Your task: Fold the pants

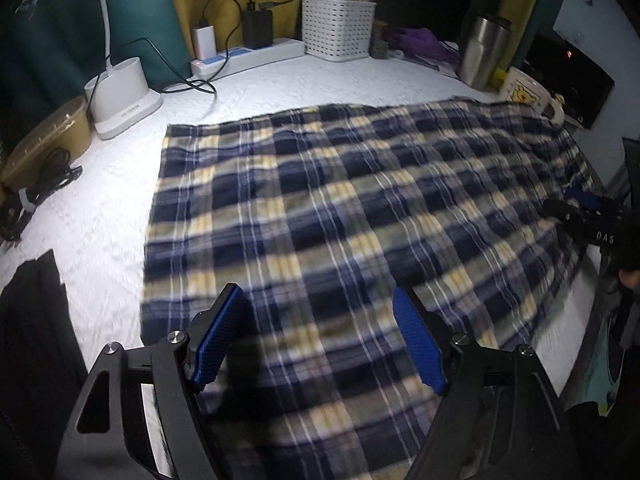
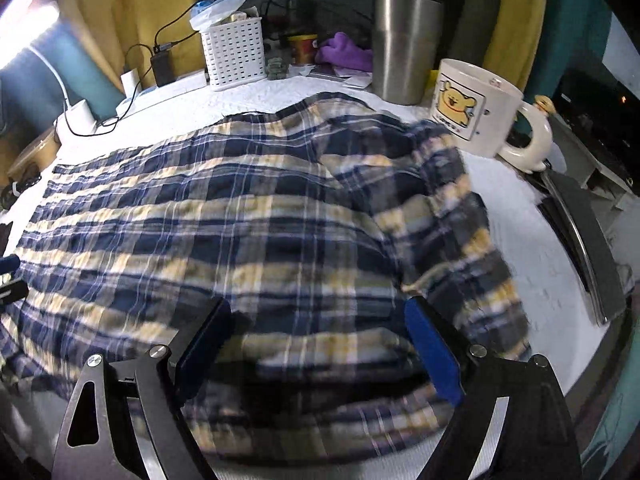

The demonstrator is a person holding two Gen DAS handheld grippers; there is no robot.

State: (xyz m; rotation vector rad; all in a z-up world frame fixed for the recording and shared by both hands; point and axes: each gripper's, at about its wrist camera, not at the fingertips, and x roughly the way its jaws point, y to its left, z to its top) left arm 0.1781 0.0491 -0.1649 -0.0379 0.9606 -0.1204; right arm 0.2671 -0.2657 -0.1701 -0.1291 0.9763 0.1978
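Observation:
Blue, yellow and white plaid pants [image 1: 340, 208] lie spread flat across a white textured table [image 1: 100, 220]. My left gripper [image 1: 316, 308] is open and empty, its blue pads [image 1: 218, 336] hovering over the near left part of the pants. In the right wrist view the pants [image 2: 240, 232] bunch up at their right end near a mug. My right gripper [image 2: 316, 320] is open and empty, just above the near edge of the cloth. The right gripper also shows at the right edge of the left wrist view [image 1: 588, 216].
Along the back stand a white lamp base [image 1: 122, 96], a power strip with chargers [image 1: 248, 54], a white basket [image 1: 338, 28], purple cloth [image 2: 344, 54], a steel tumbler [image 2: 404, 40] and a bear mug [image 2: 480, 108]. A tan container [image 1: 48, 140] and black cables sit at left.

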